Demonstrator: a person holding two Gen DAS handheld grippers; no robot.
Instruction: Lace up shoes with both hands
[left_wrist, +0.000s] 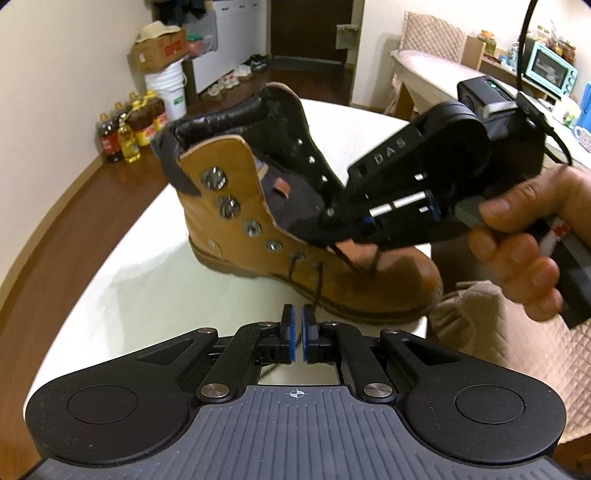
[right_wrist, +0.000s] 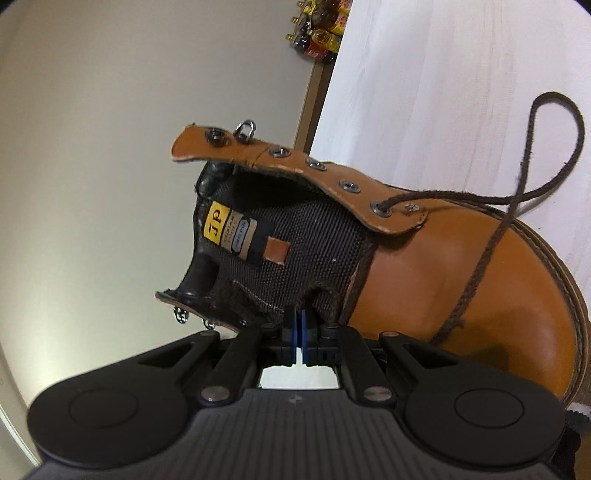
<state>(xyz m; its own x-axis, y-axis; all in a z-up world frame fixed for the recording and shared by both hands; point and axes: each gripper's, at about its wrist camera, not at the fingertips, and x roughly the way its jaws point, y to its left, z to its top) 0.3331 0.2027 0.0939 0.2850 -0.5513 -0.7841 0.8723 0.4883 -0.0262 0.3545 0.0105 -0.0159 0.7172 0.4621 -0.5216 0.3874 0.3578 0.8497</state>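
In the left wrist view, nearest the camera, the left claw (left_wrist: 295, 334) is seen with its pads a sliver apart and nothing visibly pinched between them, low over the white surface (left_wrist: 129, 288). Beyond it the tan boot (left_wrist: 258, 206) stands, laced only at the lowest eyelets. The right claw (left_wrist: 334, 212), held in a hand (left_wrist: 524, 251), is pushed in at the far eyelet flap, seemingly to steady it; its grip is hidden.

In the right wrist view, the right claw (right_wrist: 299, 332) is shown clenched against the boot's tongue (right_wrist: 295, 251). The lace (right_wrist: 524, 192) is looped loose over the toe.

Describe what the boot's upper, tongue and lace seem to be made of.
Upper: probably smooth tan leather, with a soft sheen and stitched edges. Tongue: dark woven mesh fabric, its grid weave visible. Lace: brown braided cord, matte and slightly fuzzy.
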